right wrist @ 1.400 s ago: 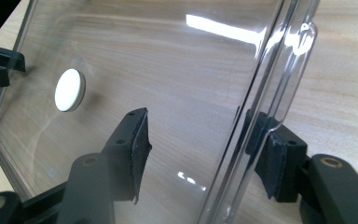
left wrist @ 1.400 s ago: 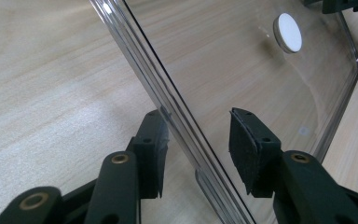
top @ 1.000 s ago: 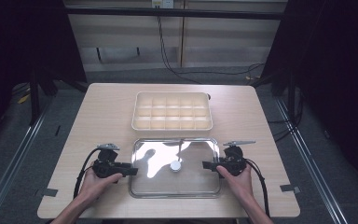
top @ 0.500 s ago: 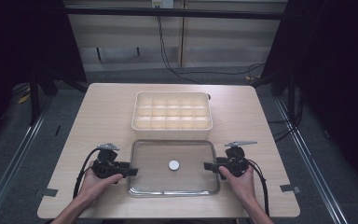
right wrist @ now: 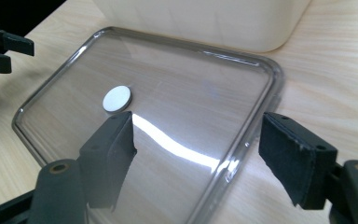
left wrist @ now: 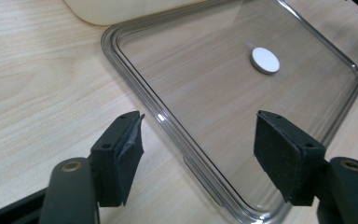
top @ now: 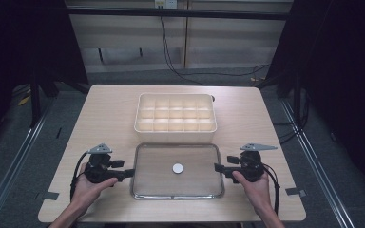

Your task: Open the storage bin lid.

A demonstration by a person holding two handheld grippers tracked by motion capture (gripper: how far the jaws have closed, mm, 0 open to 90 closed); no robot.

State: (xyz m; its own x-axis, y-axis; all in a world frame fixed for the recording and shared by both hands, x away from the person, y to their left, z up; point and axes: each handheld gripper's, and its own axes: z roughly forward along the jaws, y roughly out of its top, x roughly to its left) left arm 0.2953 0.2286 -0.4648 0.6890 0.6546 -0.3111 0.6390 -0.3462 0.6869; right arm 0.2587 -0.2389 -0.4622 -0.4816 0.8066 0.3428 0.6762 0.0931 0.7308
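Clear lid (top: 177, 171) flat on counter (top: 100, 114), near edge, just in front of cream compartment box (top: 176, 112). White round disc (top: 177, 168) at lid centre. Box open-topped, compartments apparently empty.

Left gripper (top: 127, 174) at lid's left short edge, right gripper (top: 220, 167) at right short edge. Both sets of fingers spread wide, holding nothing; rim between the pads in each gripper view, left gripper (left wrist: 198, 144), right gripper (right wrist: 196, 149), not yet pinched. Lid rim (left wrist: 168, 119) raised, glossy, thin.

Step in hand, by judgement: two-sided grasp of lid, likely for seating on box.

For a good grasp:
- pads square onto rim lip, opposite each other, same height
- both closed together, so lid not skewed or pushed sideways
- light, even pinch; smooth plastic likely slippery
- level lift, no twist between hands
- corners lined up with box before lowering

Risk: one-sided closure sliding lid across counter or against box wall.

Brands, labels, writing: none legible on lid, disc, box or grippers.
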